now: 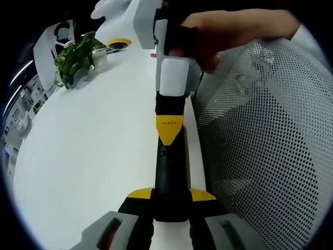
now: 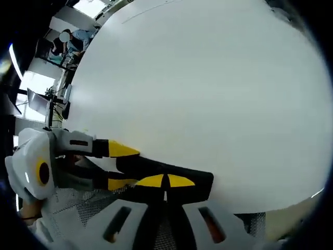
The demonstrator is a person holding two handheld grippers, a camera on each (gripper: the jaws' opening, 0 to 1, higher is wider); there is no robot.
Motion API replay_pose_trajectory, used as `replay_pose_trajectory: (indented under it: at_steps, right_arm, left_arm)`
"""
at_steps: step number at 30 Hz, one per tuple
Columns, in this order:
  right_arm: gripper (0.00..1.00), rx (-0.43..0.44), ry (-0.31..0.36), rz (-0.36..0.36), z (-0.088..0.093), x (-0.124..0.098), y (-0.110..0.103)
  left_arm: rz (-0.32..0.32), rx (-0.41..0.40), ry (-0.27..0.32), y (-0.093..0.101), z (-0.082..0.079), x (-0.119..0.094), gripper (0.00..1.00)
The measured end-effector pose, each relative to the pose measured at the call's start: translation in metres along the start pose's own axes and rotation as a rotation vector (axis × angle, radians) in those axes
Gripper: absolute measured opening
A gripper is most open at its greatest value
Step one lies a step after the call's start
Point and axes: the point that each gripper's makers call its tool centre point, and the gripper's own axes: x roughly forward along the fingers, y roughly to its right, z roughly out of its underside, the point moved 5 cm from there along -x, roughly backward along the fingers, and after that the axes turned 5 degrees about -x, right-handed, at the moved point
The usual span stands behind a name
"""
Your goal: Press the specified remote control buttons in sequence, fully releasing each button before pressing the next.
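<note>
Both tongs [image 1: 169, 205] [image 2: 165, 195] apparently clamp black remote [image 1: 169, 172], table [image 1: 93, 151] edge.

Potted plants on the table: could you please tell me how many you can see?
1. The potted plant stands on the white table, upper left in the left gripper view. Others could be out of frame.

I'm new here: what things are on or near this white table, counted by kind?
Slim black remote control: 1
Green leafy potted plant: 1
Yellow-rimmed round disc: 1
White mesh chair: 1
Grippers: 2, left gripper, right gripper
Total: 6
</note>
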Motion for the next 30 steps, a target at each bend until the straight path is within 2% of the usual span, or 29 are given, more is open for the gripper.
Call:
replay_pose_trajectory:
  at_steps: [5,11,15,21,30]
  right_arm:
    - [0.0,0.002,-0.032,0.004,0.002,0.001,0.001]
    - [0.0,-0.004,-0.073,0.007,-0.013,-0.003,0.0]
    - [0.0,0.001,-0.147,-0.019,-0.016,-0.002,-0.007]
    - [0.0,-0.006,-0.252,0.014,-0.013,0.003,-0.004]
    - [0.0,-0.012,-0.298,0.017,-0.017,0.009,-0.008]
  left_arm:
    - [0.005,0.004,-0.006,0.0,0.0,0.0,0.24]
    - [0.008,0.011,-0.017,0.0,-0.001,0.001,0.24]
    - [0.01,0.01,-0.014,0.001,-0.001,0.001,0.24]
    - [0.01,0.005,-0.013,0.0,-0.001,0.001,0.24]
    - [0.008,0.011,-0.026,0.0,-0.003,0.002,0.24]
